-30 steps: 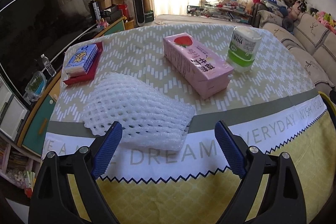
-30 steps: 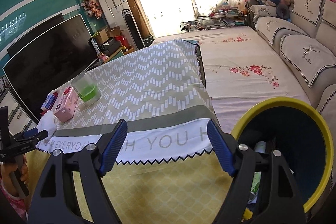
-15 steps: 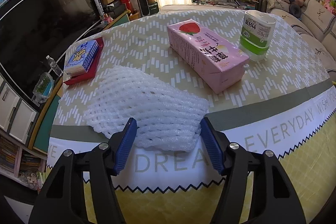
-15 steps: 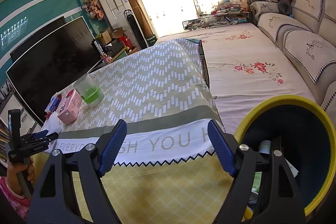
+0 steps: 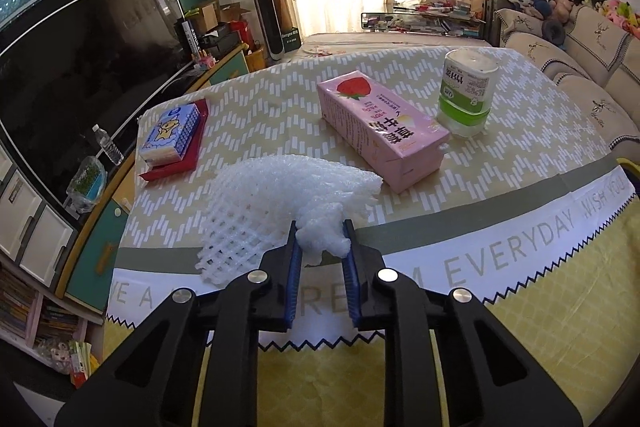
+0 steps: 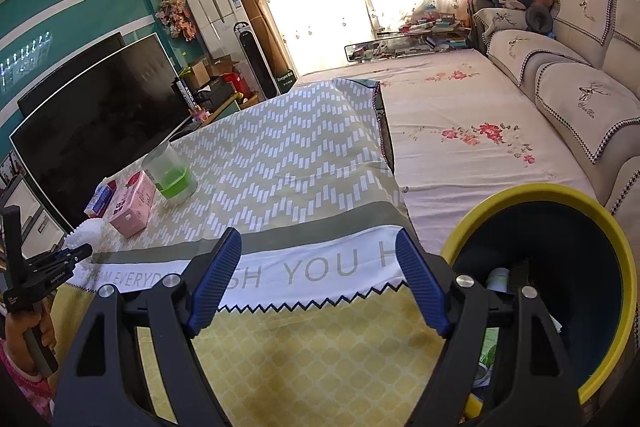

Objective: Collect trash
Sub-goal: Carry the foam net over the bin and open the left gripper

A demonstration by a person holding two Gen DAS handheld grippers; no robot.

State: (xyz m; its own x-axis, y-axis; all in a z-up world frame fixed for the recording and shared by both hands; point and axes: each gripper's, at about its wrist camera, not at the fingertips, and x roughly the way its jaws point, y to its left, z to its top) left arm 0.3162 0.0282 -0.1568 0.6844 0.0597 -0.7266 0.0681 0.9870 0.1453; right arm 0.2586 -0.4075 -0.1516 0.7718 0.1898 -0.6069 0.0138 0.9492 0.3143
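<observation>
A white foam net sleeve (image 5: 280,199) lies near the table's front edge, and its near end is bunched between the blue pads of my left gripper (image 5: 321,241), whose jaws are closing on it. Behind it lie a pink strawberry milk carton (image 5: 380,127) and a clear cup with green liquid (image 5: 466,95). From the right wrist view, the left gripper (image 6: 76,251) holds the foam net (image 6: 86,229) at the far left. My right gripper (image 6: 316,259) stands open over the tablecloth's hanging edge with nothing between its fingers. The yellow-rimmed trash bin (image 6: 600,223) sits on the floor at its right, with litter inside.
A blue tissue pack on a red tray (image 5: 172,135) rests at the table's left. A large television (image 5: 80,75) stands beyond the table's left side, a sofa (image 6: 580,95) on the right. The patterned tablecloth (image 5: 520,247) hangs over the front edge.
My left gripper's jaws have closed from wide apart onto the foam net's near end, crumpling it. The right gripper has stayed where it was, still open.
</observation>
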